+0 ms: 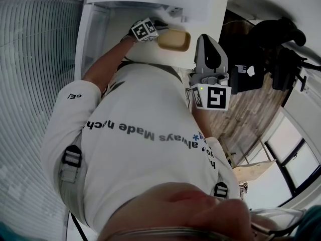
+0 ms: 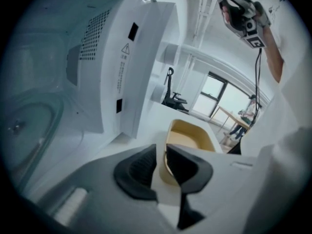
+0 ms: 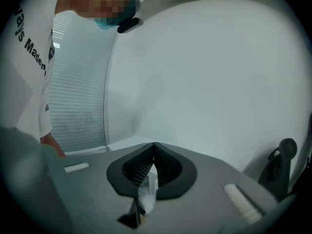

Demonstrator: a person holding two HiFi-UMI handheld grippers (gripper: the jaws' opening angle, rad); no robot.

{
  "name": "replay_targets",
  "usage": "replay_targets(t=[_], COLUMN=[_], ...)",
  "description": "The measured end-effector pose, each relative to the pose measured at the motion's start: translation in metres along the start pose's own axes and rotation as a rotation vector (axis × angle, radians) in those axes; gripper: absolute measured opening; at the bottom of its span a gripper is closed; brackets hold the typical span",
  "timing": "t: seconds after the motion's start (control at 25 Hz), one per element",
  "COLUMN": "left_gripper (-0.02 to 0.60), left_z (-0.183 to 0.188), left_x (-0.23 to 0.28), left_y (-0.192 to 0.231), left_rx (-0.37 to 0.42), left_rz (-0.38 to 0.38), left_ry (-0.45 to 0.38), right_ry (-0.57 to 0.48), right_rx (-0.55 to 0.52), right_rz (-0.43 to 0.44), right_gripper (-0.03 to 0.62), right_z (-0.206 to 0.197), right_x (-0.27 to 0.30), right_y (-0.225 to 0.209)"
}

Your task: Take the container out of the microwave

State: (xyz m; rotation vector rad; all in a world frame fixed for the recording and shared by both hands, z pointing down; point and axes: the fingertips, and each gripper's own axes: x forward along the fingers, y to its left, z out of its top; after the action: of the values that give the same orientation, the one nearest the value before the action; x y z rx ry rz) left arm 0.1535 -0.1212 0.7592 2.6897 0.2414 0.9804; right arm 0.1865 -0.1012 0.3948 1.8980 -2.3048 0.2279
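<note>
I wear a white short-sleeved T-shirt (image 1: 150, 114) with dark lettering across it, "always Made" among the words, and a small dark mark on the sleeve (image 1: 75, 97). Dark harness straps (image 1: 72, 157) with black buckles sit at each shoulder.

My left claw (image 2: 162, 152) has black ribbed pads (image 2: 139, 172) set in a pale grey shell. Behind them rides a cube (image 1: 145, 30) of black-and-white square markers.

My right claw (image 3: 154, 147) is the same build, with a white ridged strip (image 3: 241, 201) on either side behind its pads. It has a black oval panel (image 1: 210, 56) on top. Its own marker cube (image 1: 213, 97) sits behind that, beside a small green light (image 1: 201, 88).
</note>
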Motion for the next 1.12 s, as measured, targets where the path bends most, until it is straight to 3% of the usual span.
replay_targets(t=[0.56,1.12], left_gripper=[0.046,0.017], left_z=[0.041,0.120], left_x=[-0.091,-0.189], left_y=[-0.002,-0.044], left_rx=[-0.049,-0.039], left_rz=[0.201,0.291], left_ry=[-0.210,-0.480], right_ry=[-0.027,-0.056], right_rx=[-0.031,-0.061], right_rz=[0.072,0.133], right_gripper=[0.002,0.002], right_z=[0.013,0.028], right_x=[0.018,0.028], right_y=[0.021,0.041])
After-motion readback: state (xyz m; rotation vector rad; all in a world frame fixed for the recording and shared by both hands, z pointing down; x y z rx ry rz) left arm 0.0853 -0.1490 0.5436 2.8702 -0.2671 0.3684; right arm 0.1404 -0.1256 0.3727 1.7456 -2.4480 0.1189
